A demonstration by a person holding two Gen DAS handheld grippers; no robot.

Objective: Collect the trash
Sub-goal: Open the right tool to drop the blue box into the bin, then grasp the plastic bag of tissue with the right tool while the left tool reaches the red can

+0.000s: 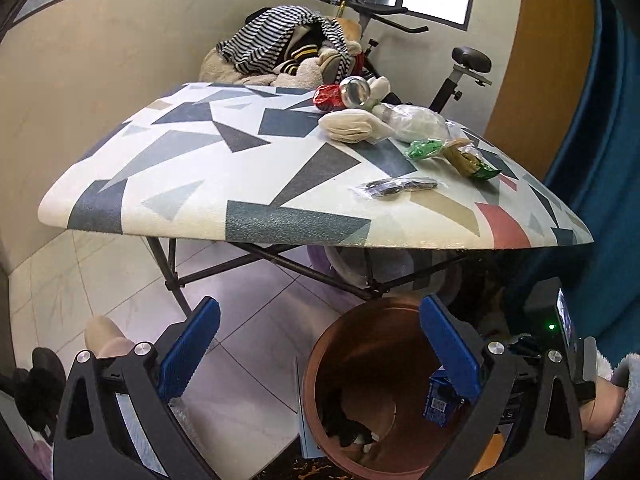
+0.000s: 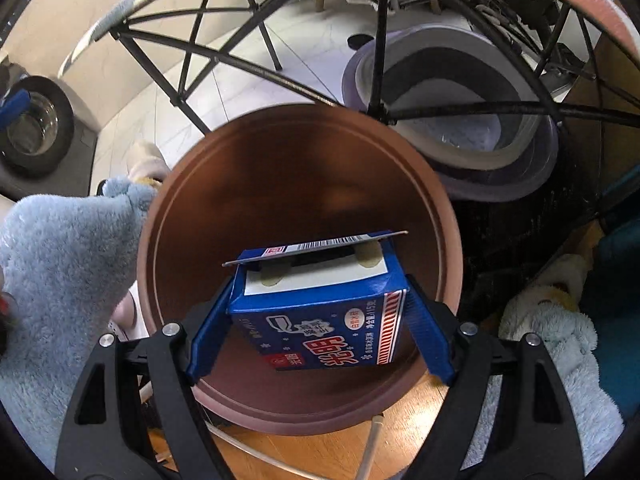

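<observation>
My right gripper (image 2: 320, 312) is shut on a blue carton (image 2: 320, 320) with an open top flap and holds it over the mouth of a round brown bin (image 2: 256, 168). In the left wrist view the bin (image 1: 332, 344) stands on the floor below the table edge, with the carton (image 1: 438, 404) inside its rim. My left gripper (image 1: 320, 344) is open and empty, low in front of the table. On the patterned table (image 1: 200, 168) lie a clear bag with dark pieces (image 1: 396, 188), green wrappers (image 1: 424, 148), a red wrapper (image 1: 326, 96) and a white bag (image 1: 416, 122).
A pile of striped clothes (image 1: 276, 40) and an exercise bike (image 1: 460, 76) stand behind the table. The table's black folding legs (image 2: 248, 60) cross above the bin. A purple basin (image 2: 460, 120) sits on the floor beyond it. A metal bowl (image 2: 32, 124) is at far left.
</observation>
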